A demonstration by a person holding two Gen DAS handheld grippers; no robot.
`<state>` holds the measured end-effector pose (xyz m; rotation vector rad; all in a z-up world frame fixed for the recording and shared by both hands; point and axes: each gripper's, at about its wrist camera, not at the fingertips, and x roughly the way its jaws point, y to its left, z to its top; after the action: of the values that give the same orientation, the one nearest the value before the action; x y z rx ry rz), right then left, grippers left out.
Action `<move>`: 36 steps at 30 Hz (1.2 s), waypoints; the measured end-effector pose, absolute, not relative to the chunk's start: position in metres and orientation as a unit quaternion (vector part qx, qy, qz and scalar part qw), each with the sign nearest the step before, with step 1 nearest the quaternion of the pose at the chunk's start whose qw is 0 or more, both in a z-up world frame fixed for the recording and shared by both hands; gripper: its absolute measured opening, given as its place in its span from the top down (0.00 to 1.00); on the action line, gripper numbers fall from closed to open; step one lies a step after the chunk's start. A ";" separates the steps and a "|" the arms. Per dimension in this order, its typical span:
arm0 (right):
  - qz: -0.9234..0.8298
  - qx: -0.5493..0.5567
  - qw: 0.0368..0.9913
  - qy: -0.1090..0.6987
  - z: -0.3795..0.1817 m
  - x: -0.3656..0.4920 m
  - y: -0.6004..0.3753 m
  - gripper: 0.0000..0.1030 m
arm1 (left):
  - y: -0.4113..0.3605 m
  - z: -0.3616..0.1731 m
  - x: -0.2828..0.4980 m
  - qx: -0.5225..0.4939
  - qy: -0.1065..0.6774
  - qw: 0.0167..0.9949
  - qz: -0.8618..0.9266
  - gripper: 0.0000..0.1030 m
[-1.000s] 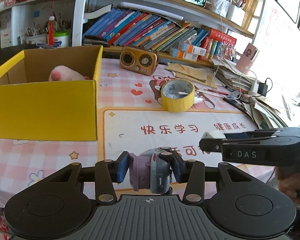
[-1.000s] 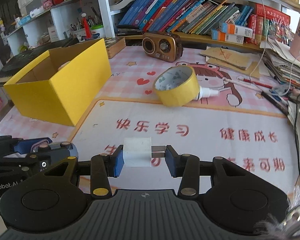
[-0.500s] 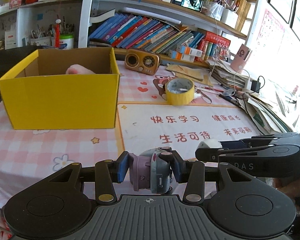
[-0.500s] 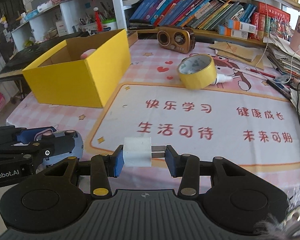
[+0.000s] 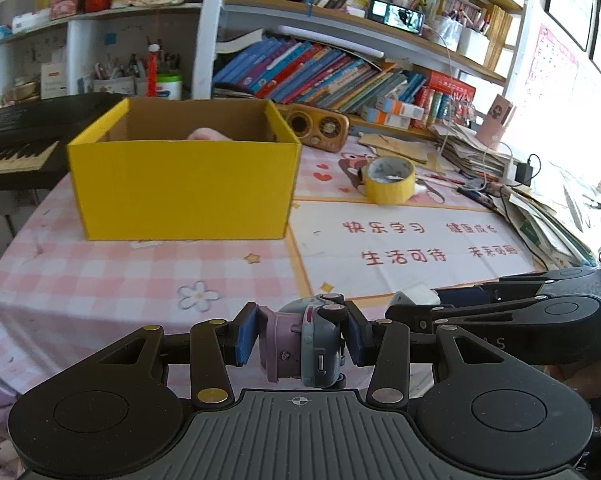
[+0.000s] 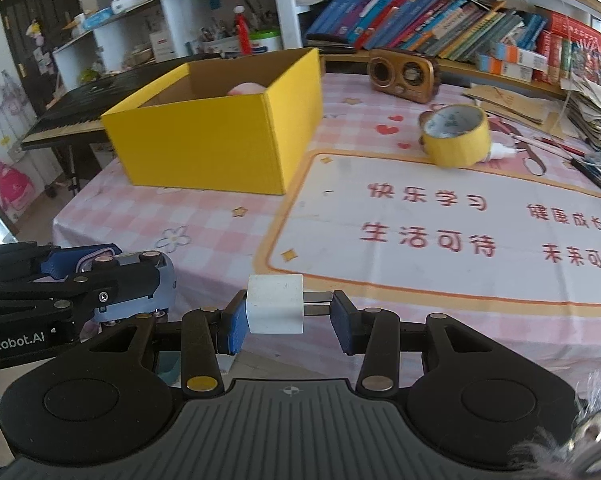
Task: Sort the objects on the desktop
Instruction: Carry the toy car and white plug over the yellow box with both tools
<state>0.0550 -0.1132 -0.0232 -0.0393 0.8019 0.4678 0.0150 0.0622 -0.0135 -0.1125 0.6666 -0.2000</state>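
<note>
Two claws hang over the near edge of the desk, each loaded: the left claw pinches a small purple-grey toy, the right claw a white plug by body and prongs. The yellow box, ahead and left of both, is the likely drop point. The tape roll lies far ahead, right. Only the right view shows the plug's prongs; only the left view shows the toy's face.

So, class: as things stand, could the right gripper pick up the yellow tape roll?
Probably not yet: the right gripper is shut on a white charger. The way to the tape roll looks free.
</note>
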 end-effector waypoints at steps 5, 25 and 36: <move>0.239 -0.024 0.892 0.384 -0.023 0.047 -0.098 0.61 | 0.074 -0.012 0.004 -0.058 0.321 0.941 -0.087 0.58; 0.290 -0.067 0.882 0.366 -0.013 0.039 -0.051 0.61 | 0.118 -0.006 -0.017 -0.086 0.301 0.949 -0.040 0.58; 0.297 -0.079 0.878 0.366 -0.009 0.054 -0.044 0.61 | 0.127 -0.002 -0.003 -0.110 0.294 0.949 -0.034 0.58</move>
<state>0.0539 -0.0439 -0.0091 -0.1644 0.7624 0.6202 -0.0032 0.1274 -0.0021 -0.2237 0.5992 -0.0700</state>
